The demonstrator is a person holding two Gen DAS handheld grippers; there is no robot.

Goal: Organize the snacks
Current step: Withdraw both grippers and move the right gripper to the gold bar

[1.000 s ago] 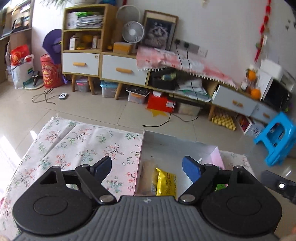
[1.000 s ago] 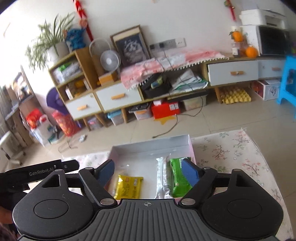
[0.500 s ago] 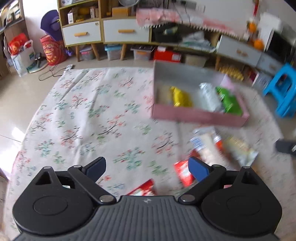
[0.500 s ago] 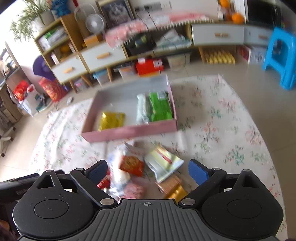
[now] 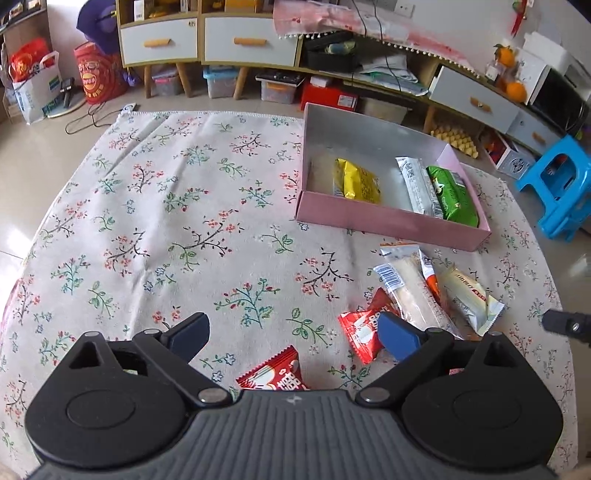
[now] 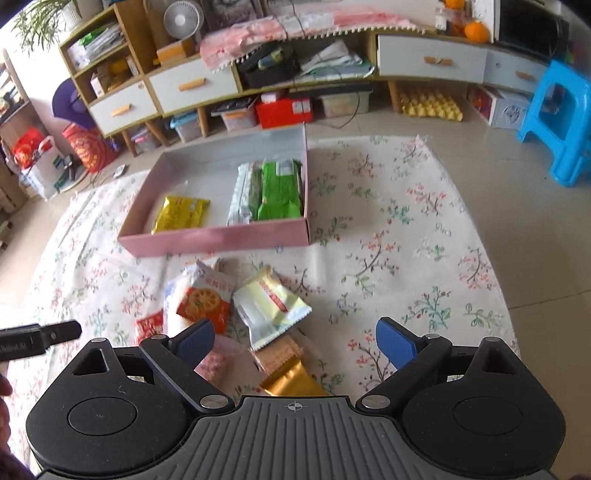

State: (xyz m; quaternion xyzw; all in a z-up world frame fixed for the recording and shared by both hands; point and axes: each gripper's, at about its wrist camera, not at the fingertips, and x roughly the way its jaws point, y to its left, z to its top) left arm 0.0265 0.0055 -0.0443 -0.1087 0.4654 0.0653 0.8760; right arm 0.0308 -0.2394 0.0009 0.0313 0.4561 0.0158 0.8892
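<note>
1. Floral tablecloth spans the scene.
2. Pink box, far side, holds yellow, silver and green packets.
3. Loose snacks lie near, before it.
4. Left gripper and right gripper: both released, empty.

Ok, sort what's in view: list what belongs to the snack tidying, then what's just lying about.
Job:
pink box
yellow packet and green packet in it
loose packets on the cloth: cream packet, orange packet, gold packet, red packet

Lying about:
blue stool
fan
egg trays
red floor box
</note>
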